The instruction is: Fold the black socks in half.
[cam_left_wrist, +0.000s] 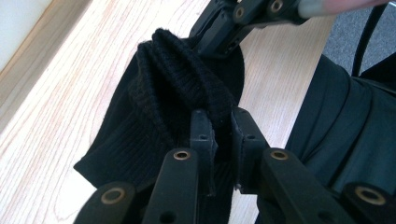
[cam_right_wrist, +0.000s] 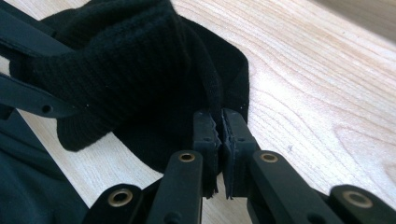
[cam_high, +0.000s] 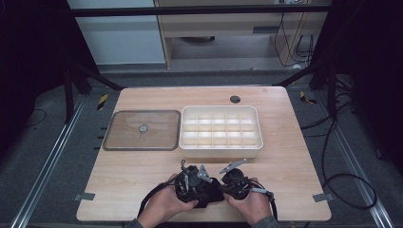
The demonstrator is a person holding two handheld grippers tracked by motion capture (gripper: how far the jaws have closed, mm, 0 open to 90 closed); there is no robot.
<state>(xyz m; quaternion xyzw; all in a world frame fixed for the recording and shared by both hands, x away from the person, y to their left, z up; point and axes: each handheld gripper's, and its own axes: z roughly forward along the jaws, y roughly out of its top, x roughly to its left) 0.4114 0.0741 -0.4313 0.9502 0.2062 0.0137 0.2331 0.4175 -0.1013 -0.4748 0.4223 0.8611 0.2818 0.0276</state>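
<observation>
A black knitted sock (cam_left_wrist: 177,93) lies bunched on the wooden table (cam_high: 142,166) near its front edge. In the left gripper view my left gripper (cam_left_wrist: 222,123) is shut on a thick ribbed fold of it. My right gripper (cam_right_wrist: 219,126) pinches a thin edge of the same sock (cam_right_wrist: 126,60), jaws pressed together. In the high view both grippers, left (cam_high: 202,187) and right (cam_high: 223,189), sit close together over the sock (cam_high: 211,192), each held by a hand. The right gripper's jaws (cam_left_wrist: 224,32) reach into the sock's far end in the left gripper view.
A white tray (cam_high: 221,149) with several small compartments stands at the table's middle. Its flat clear lid (cam_high: 142,130) with a round knob lies to the left. A dark sleeve (cam_left_wrist: 345,121) shows on the right of the left gripper view.
</observation>
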